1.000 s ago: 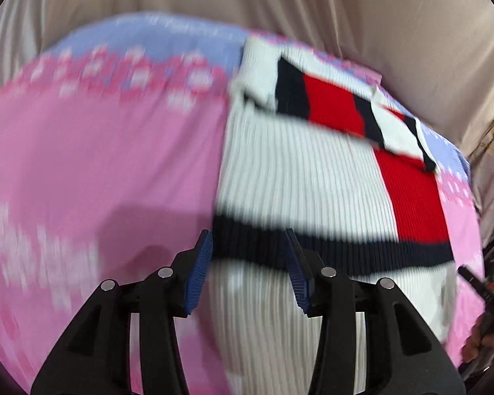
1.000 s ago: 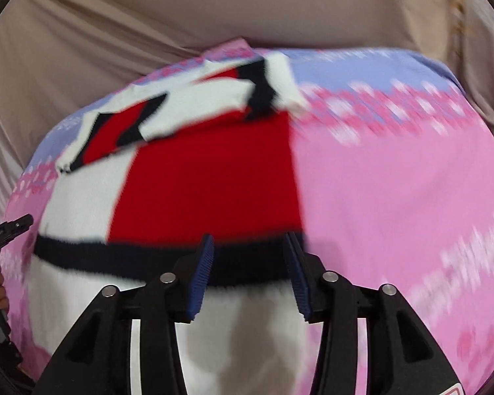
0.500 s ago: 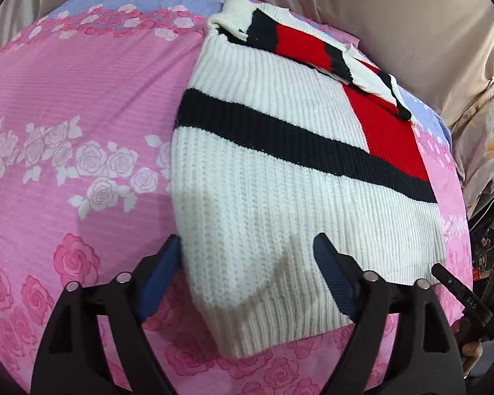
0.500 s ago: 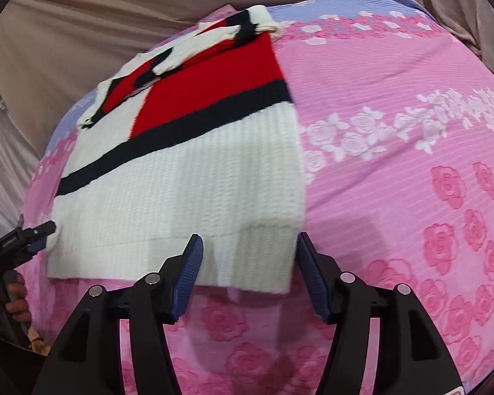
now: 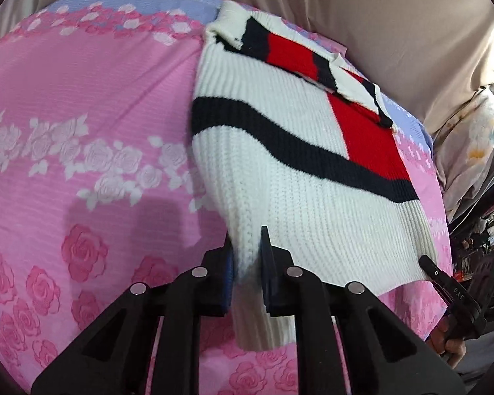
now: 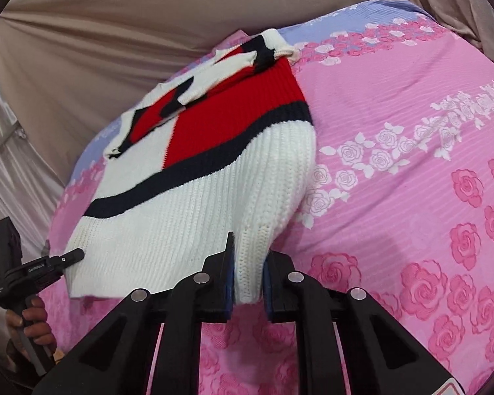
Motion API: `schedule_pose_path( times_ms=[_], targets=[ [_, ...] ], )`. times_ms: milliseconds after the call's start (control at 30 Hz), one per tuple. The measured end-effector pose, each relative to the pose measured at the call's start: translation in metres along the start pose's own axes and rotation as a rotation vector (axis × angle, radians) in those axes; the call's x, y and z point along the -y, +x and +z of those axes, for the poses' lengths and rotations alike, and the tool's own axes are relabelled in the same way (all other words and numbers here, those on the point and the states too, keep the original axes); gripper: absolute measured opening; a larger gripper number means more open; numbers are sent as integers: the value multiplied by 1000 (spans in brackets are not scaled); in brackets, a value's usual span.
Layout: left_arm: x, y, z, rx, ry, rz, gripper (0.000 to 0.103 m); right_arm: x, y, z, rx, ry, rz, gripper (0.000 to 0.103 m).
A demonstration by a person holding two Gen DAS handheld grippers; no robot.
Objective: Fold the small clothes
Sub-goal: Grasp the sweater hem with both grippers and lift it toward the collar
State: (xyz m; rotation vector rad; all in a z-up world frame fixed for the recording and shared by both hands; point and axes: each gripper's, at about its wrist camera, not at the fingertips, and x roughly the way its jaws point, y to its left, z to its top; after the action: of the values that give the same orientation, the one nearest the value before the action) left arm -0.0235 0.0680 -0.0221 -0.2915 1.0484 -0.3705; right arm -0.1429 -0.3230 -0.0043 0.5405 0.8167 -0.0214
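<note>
**Hem corners gripped: sweater ready for the fold**

While half a second earlier both sets of tongs stood wide over the hem with the knit lying flat between the pads, each pair is now closing onto a bottom corner of the sweater, and the fabric has begun to rise off the bed. By this reading the grasp step is finishing and the fold toward the collar comes next.

Left wrist view: the left tongs (image 5: 247,263) stand narrow, blue pads pressed on a pinch of white knit. The sweater (image 5: 299,164) lies on the bed (image 5: 82,131), collar end far from the camera, and the gripped corner is pulled up into a ridge. The right tongs (image 5: 444,283) show at the other hem corner, with fingers wrapped around the handle below.

Right wrist view: the right tongs (image 6: 248,270) are likewise narrow on a bunched white corner of the sweater (image 6: 187,204). The left tongs (image 6: 49,263) touch the opposite hem corner.

Materials: the sweater is a thick, ribbed knit, white with a navy band and red block; it drapes heavily and bunches softly. The bedsheet is thin, finely ribbed pink cloth printed with roses, with a lilac border. Beige fabric hangs behind.
</note>
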Motion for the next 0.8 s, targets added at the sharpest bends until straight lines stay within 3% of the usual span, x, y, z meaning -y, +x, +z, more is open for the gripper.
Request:
schedule_pose_path(
  times_ms=[67,133,200,267,333,400,433,467,500,567,700,800],
  targets=[
    [-9,11,-8,-38,-36,-13,19,4,3,-5,-15,3,-12,12],
    [-15,10,-12,-2,-86,-50,24,8,12,-8,-45,19,-10,15],
    [-18,8,-13,27,-129,-94,50,10,19,-9,-59,24,-18,19],
    [-17,7,-11,42,-153,-121,63,11,22,-8,-60,29,-14,24],
    [-11,10,-8,59,-151,-106,68,14,24,-5,-54,53,18,37],
    [-1,16,-2,69,-110,-67,65,15,29,0,-44,63,35,37],
    [5,20,2,59,-78,-64,43,14,31,2,-41,61,42,35],
    [8,26,4,26,-60,-83,11,13,33,5,-33,63,54,29],
    [10,28,8,-7,-61,-102,12,14,35,8,-31,74,83,13],
    [12,13,9,24,-64,-110,11,14,27,11,13,90,135,12],
    [14,-47,3,124,28,-118,11,10,-19,6,123,84,233,11],
    [12,-89,-20,116,85,-145,11,12,-53,-13,145,74,259,11]
  ],
)
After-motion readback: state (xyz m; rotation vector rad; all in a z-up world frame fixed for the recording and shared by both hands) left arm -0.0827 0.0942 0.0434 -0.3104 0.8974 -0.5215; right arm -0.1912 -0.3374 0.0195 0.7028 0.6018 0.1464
